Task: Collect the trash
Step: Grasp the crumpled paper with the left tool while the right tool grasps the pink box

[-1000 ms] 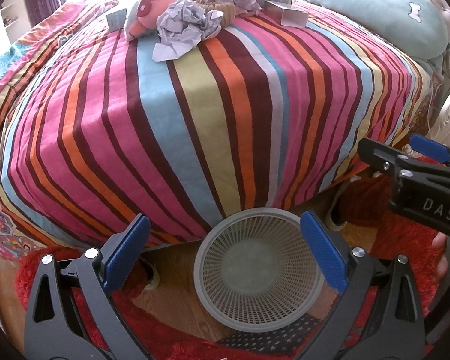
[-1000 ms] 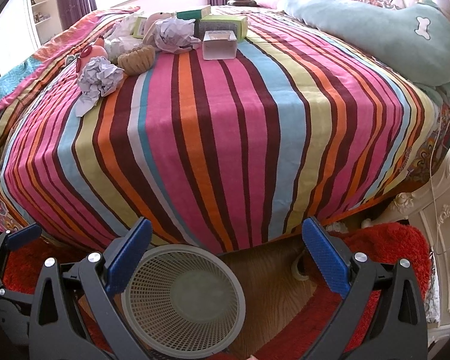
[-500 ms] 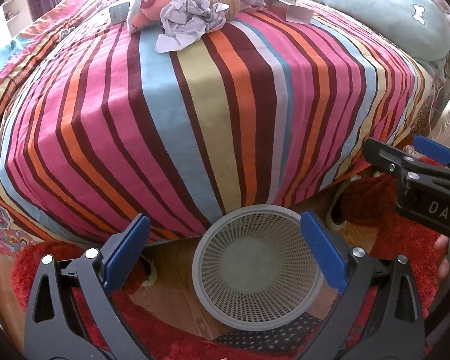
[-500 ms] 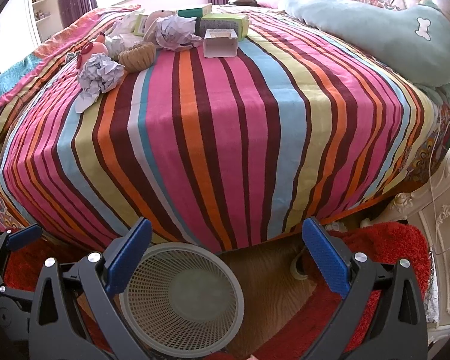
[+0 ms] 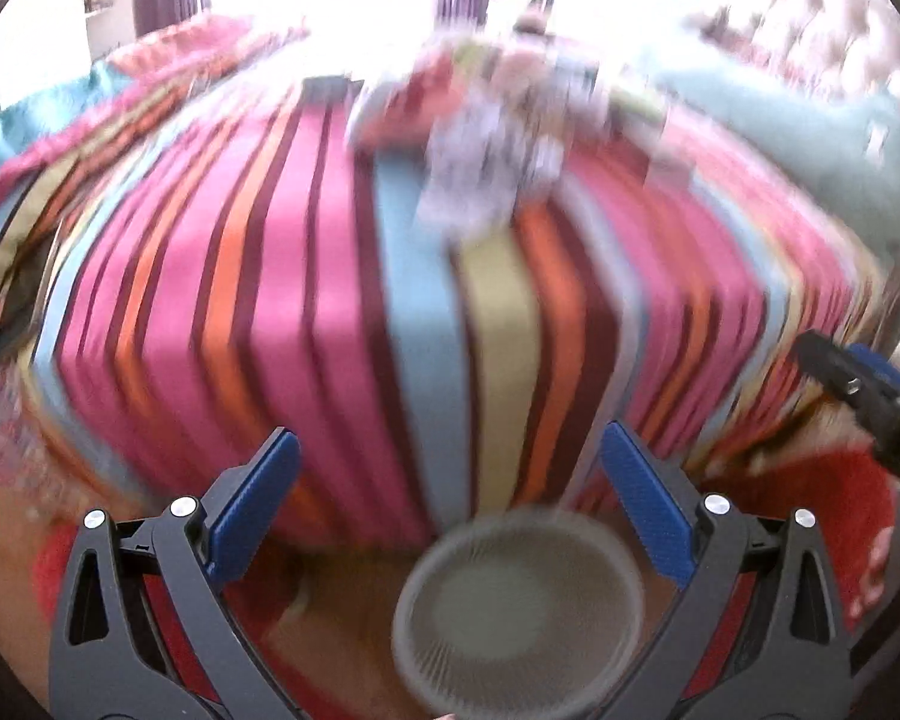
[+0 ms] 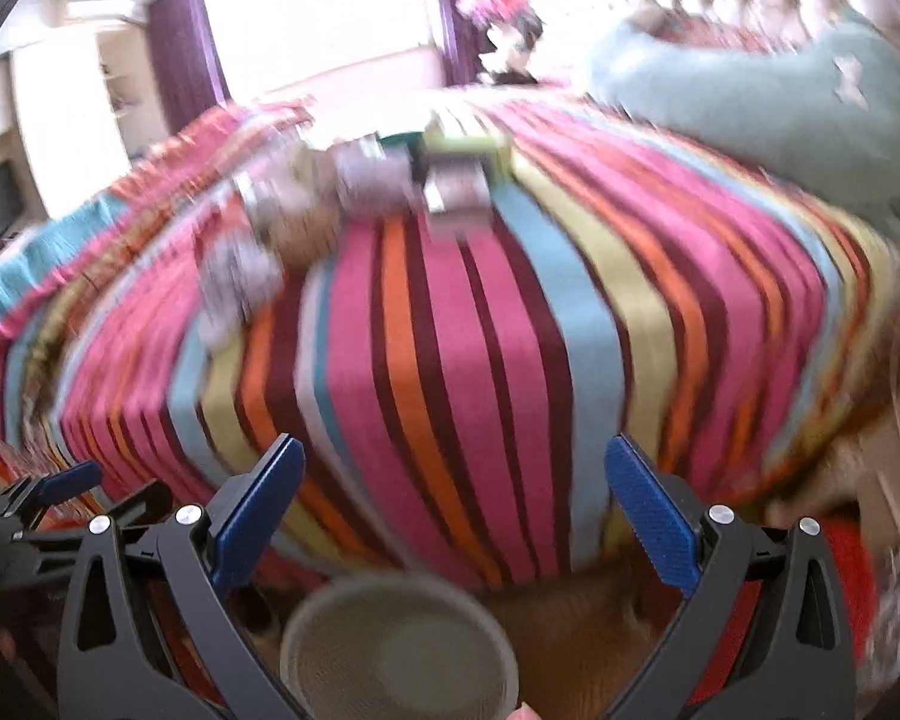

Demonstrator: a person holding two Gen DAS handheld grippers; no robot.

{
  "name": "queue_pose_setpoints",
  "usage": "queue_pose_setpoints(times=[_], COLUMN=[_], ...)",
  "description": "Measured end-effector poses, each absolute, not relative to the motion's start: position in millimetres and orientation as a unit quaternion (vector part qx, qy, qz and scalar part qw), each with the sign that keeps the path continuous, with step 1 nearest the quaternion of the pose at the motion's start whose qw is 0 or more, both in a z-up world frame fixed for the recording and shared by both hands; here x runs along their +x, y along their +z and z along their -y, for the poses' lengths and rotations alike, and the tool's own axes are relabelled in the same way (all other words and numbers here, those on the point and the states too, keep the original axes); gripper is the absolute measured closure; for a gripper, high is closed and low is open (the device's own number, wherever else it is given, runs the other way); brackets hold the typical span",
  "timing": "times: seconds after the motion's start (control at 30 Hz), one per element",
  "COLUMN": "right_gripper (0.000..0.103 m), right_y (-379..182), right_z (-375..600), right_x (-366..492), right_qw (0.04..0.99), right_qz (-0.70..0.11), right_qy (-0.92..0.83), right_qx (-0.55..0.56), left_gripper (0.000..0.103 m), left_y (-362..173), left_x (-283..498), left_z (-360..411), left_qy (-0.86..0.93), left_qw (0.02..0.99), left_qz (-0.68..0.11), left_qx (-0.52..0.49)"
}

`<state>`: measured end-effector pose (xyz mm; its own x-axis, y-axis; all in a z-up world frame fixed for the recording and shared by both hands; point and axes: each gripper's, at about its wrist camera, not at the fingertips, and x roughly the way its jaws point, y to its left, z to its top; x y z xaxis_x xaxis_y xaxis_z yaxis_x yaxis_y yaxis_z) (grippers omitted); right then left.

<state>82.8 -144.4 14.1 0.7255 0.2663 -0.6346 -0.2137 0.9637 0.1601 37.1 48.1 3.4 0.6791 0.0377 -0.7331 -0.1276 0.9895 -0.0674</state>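
Both views are motion-blurred. A round grey mesh basket (image 5: 519,612) stands on the floor at the foot of a striped bed (image 5: 354,300); the right wrist view has the basket (image 6: 399,651) low and centre. Crumpled grey paper (image 5: 486,174) lies far back on the bedspread, and the same kind of crumpled paper (image 6: 234,282) shows at the left in the right wrist view. My left gripper (image 5: 450,498) is open and holds nothing, above the basket's near side. My right gripper (image 6: 455,501) is open too, nothing between its blue pads.
A small box (image 6: 456,192), a green box (image 6: 468,147) and soft toys (image 6: 294,210) sit far back on the bed. A pale green pillow (image 6: 780,114) lies at the right. A red rug (image 5: 834,510) covers the floor around the basket. The other gripper (image 5: 870,402) shows at the right edge.
Both cameras have tilted up and swung quickly; the bed's far end and the window now show and the basket has dropped lower in both views. Both grippers stay open.
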Motion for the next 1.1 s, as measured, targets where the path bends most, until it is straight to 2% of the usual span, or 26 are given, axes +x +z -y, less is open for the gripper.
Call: queue_pose_setpoints(times=[0.17, 0.37, 0.6, 0.63, 0.67, 0.7, 0.73, 0.77, 0.87, 1.1], right_gripper=[0.007, 0.007, 0.009, 0.015, 0.032, 0.041, 0.053, 0.057, 0.058, 0.057], right_y=[45, 28, -1, -6, -9, -12, -13, -12, -5, 22], right_z=[123, 104, 87, 87, 90, 90, 93, 94, 97, 129], right_x=[165, 261, 296, 300, 301, 301, 300, 297, 284, 230], right_qw=[0.955, 0.928, 0.907, 0.904, 0.900, 0.897, 0.895, 0.898, 0.902, 0.904], right_qz=[-0.266, -0.343, -0.390, -0.398, -0.405, -0.412, -0.415, -0.411, -0.401, -0.384], right_qy=[0.114, 0.133, 0.133, 0.133, 0.137, 0.145, 0.157, 0.150, 0.151, 0.190], right_qx=[-0.063, -0.063, -0.083, -0.082, -0.079, -0.072, -0.054, -0.053, -0.059, -0.009], left_gripper=[0.006, 0.006, 0.006, 0.007, 0.018, 0.029, 0.046, 0.046, 0.047, 0.047], left_y=[15, 4, -11, -14, -17, -18, -18, -17, -14, 6], left_x=[112, 172, 193, 194, 193, 191, 190, 188, 180, 127], left_z=[-43, -48, -49, -50, -52, -53, -53, -57, -70, -74], left_qy=[0.082, 0.115, 0.151, 0.161, 0.162, 0.168, 0.171, 0.164, 0.138, 0.065], left_qw=[0.929, 0.919, 0.908, 0.906, 0.908, 0.910, 0.914, 0.917, 0.919, 0.927], left_qz=[-0.358, -0.371, -0.385, -0.385, -0.380, -0.373, -0.363, -0.358, -0.354, -0.352], left_qx=[-0.044, -0.066, -0.061, -0.065, -0.069, -0.064, -0.059, -0.069, -0.103, -0.115])
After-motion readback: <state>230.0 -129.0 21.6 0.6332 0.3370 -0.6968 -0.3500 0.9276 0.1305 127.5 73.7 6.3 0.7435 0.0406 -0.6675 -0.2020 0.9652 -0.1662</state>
